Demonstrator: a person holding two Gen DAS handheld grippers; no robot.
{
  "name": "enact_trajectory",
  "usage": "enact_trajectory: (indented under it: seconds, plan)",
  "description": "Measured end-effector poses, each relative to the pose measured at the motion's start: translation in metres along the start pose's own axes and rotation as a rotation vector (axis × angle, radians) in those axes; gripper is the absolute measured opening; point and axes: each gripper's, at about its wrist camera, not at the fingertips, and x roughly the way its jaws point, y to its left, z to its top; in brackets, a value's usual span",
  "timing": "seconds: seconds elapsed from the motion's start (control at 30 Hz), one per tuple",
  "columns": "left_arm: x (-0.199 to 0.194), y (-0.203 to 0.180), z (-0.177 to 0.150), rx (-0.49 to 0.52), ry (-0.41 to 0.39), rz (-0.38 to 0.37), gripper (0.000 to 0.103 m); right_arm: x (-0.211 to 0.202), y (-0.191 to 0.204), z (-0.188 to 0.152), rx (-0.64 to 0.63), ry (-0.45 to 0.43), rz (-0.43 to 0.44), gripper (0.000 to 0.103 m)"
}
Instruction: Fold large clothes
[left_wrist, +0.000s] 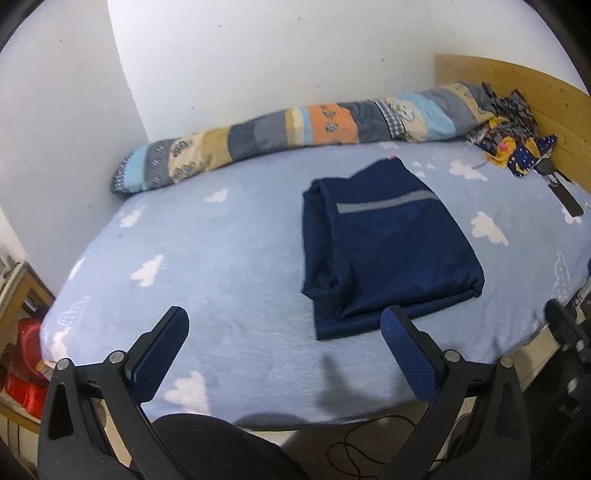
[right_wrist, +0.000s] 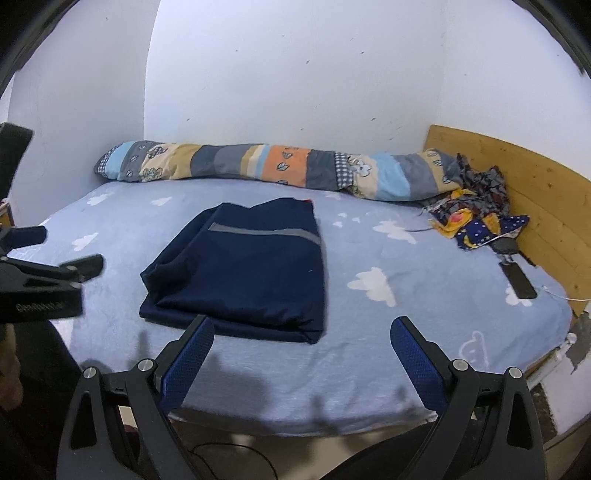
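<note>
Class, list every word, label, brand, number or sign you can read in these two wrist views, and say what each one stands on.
Embossed lettering on the black body of the left gripper, seen in the right wrist view: too blurred to read.
Small red tag at the far edge of the folded navy garment: no text can be made out.
Cloud-print bed sheet and patchwork quilt: pictures only, no words.

Both wrist views near bed (left_wrist: 229, 236), facing wall

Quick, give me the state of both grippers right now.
Left gripper: open, holding nothing, above the bed's near edge.
Right gripper: open, holding nothing, just short of the folded navy garment.
</note>
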Motion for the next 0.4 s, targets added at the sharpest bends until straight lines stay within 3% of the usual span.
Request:
enact_trajectory:
  seconds: [0.1, 0.2, 0.3, 0.4]
  plan:
    - [-0.012, 0.011, 0.005, -0.001, -0.011, 0.045, 0.103, -0.016, -0.011, 0.007, 0.035, -0.02, 0.008, 0.098]
    - [-0.024, 0.031, 0.023, -0.035, 0.014, 0.027, 0.103, -0.028, -0.025, 0.019, 0.072, -0.056, 0.031, 0.098]
    - [-0.029, 0.052, 0.042, -0.061, -0.017, 0.078, 0.103, -0.018, -0.04, 0.035, 0.085, -0.058, 0.02, 0.098]
    - [0.003, 0.09, 0.067, -0.127, 0.014, 0.12, 0.103, 0.01, -0.07, 0.063, 0.146, -0.045, 0.007, 0.098]
